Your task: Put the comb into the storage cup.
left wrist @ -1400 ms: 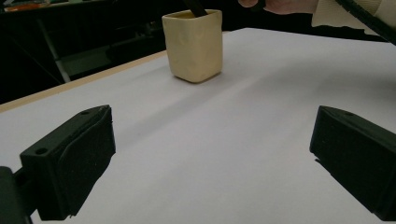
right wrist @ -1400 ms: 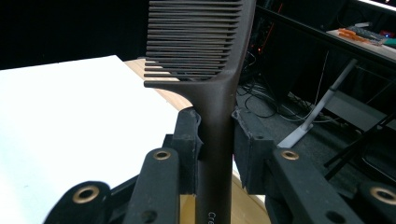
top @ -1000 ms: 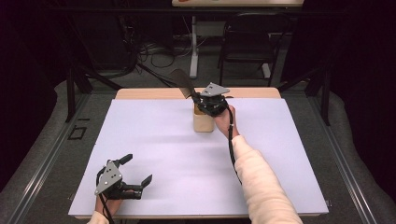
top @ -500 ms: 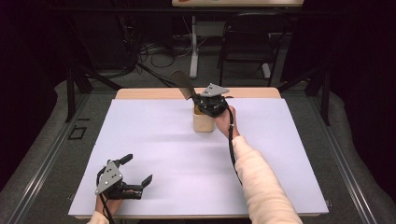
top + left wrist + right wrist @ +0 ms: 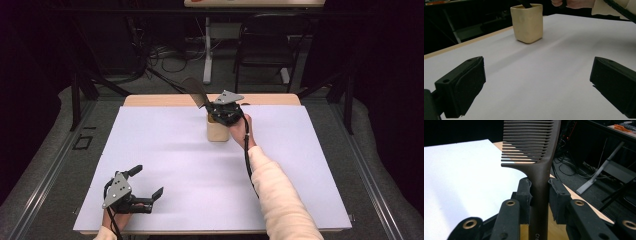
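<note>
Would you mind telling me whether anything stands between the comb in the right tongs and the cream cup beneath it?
Nothing visible does. The right tongs are shut on the comb, whose handle already reaches into the open top of the cream cup. The white table cover around the cup is bare.

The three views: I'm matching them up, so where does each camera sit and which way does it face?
High view: above the near edge, looking forward and down on the table; both forearms enter below.
Left gripper view: low over the table, between open jaws, facing the cup.
Right gripper view: along jaws shut on the comb, toward the far edge.
Shared: the high view and left gripper view both show the cup.
</note>
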{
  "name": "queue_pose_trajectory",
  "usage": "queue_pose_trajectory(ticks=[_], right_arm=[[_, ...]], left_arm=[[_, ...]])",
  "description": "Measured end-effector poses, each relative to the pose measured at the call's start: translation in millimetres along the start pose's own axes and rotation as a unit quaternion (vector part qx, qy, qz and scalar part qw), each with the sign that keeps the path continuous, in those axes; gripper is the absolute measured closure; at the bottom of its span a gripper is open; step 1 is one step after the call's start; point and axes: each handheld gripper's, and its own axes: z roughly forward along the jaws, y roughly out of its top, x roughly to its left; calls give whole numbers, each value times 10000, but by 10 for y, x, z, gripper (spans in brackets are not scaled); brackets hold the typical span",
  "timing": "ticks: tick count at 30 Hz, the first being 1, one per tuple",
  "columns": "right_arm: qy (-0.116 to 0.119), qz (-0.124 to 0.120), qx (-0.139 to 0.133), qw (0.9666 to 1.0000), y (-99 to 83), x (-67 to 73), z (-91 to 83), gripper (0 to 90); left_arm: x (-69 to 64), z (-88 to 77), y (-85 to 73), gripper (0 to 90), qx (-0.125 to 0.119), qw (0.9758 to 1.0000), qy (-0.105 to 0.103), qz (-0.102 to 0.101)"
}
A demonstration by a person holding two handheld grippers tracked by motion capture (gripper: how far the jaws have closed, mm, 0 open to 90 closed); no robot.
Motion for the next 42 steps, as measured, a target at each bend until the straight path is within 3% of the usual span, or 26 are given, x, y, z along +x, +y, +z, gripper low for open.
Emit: queue_pose_trajectory(ticks=[33, 42], right_arm=[[-7, 105, 314, 9995, -78, -33, 36, 719], [-69, 244, 433, 9987, -91, -21, 48, 713]], left_arm=[[4, 6, -1, 2, 19, 10000, -6, 6], [5, 7, -2, 2, 20, 10000, -7, 5]])
